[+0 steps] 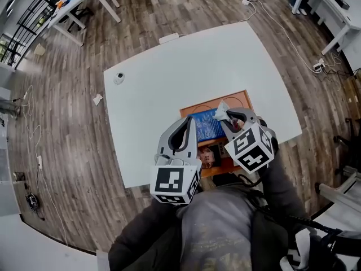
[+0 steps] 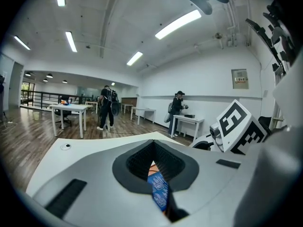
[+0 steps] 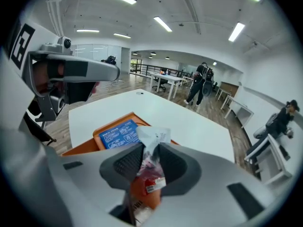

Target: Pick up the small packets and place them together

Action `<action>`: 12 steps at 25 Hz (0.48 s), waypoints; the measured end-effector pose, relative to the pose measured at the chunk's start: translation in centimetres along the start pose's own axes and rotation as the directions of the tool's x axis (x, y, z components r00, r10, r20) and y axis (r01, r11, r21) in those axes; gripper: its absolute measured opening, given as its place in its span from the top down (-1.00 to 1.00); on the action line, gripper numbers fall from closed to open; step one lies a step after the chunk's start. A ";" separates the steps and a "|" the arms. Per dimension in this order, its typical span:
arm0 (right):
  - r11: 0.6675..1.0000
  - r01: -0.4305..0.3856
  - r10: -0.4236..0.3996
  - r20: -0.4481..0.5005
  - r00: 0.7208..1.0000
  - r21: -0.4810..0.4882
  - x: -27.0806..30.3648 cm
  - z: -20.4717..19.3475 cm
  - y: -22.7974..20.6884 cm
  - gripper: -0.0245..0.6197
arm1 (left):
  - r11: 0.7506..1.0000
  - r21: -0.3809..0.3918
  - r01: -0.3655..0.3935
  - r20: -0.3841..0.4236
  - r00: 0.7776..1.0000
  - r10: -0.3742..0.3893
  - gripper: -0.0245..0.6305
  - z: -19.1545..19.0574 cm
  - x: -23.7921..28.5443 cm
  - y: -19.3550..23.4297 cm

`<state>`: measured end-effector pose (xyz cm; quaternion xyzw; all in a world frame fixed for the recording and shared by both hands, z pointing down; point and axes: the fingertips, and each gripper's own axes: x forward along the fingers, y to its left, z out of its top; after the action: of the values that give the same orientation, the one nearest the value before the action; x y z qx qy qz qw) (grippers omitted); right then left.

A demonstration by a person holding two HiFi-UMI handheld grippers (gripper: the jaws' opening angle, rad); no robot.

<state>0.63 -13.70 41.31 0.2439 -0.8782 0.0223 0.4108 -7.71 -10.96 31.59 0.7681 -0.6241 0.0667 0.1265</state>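
I am gripping the small packet (image 3: 152, 176) firmly in the right tongs (image 3: 150, 146), left tongs (image 2: 152, 143) closed empty, aiming it over the tray (image 3: 81, 148).

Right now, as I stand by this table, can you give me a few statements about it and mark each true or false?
1. The right gripper holds a small packet. True.
2. The tray is green. False: it is orange.
3. A blue pack lies in the tray. True.
4. The table is black. False: it is white.
5. Nobody else is in the room. False: people stand by the far tables.
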 end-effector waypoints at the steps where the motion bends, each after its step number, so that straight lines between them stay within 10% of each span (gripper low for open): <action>1: 1.000 -0.008 0.008 -0.007 1.000 0.000 0.4 0.0 0.1 0.58 | 1.000 -0.003 -0.007 -0.005 1.000 0.007 0.93 0.0 0.1 0.3; 12: 0.998 -0.057 0.057 -0.011 0.998 0.032 2.5 0.1 1.2 0.22 | 0.999 -0.020 -0.050 -0.028 0.998 0.049 0.93 -1.0 -0.9 2.3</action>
<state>-1.37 -13.72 43.25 0.2251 -0.8818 0.0493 0.4114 -10.13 -10.31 32.56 0.7502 -0.6417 0.0739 0.1412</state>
